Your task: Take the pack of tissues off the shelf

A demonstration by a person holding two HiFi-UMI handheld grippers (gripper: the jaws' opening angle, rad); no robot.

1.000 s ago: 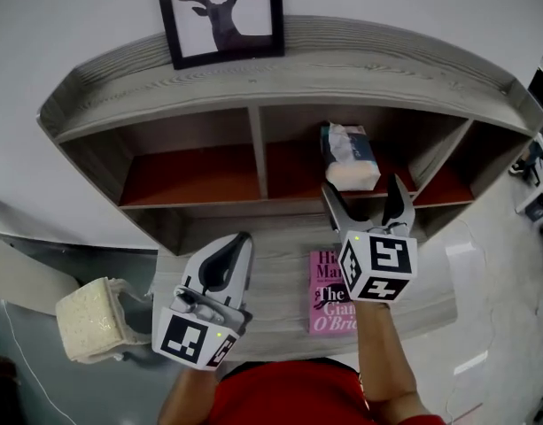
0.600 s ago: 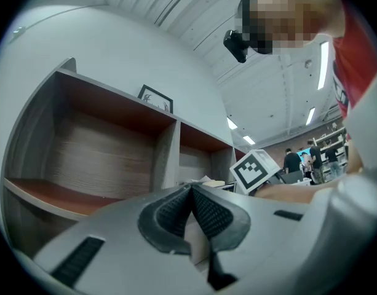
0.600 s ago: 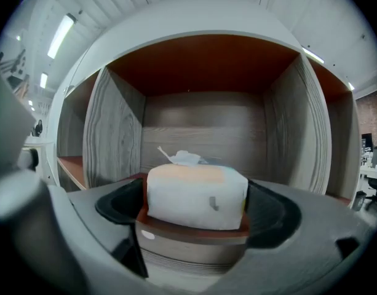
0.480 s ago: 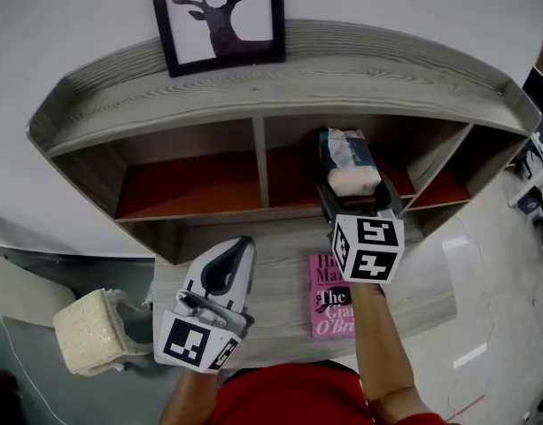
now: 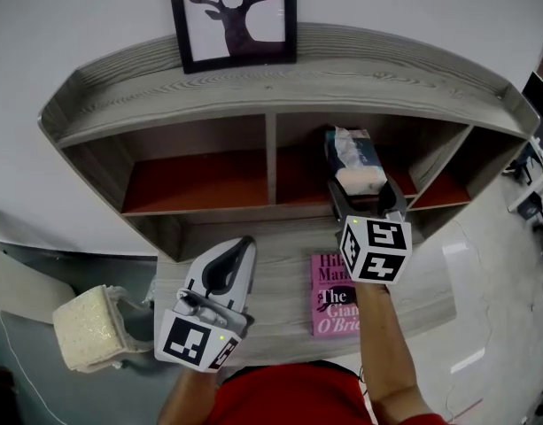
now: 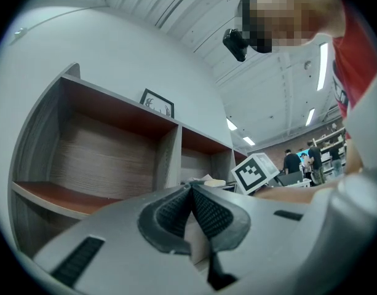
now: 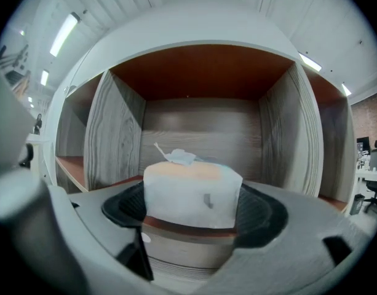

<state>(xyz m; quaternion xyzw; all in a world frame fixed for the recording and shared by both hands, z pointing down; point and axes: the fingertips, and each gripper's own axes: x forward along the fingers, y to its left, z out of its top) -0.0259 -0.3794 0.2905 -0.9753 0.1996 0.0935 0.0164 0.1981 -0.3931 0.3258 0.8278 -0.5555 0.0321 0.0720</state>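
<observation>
tissue pack (image 5: 353,159) sitting in the shelf's (image 5: 280,69) middle cubby near its front edge, right gripper (image 5: 364,195) jaws closing around it, left gripper (image 5: 240,248) jaws pressed together, holding nothing

We see the middle compartment (image 5: 302,173) open in front; our right gripper (image 5: 365,198), jaws closing, fills the gaps either side of the tissue pack (image 5: 355,159). A divider (image 5: 271,153) walls off the open left compartment (image 5: 196,175)
</observation>
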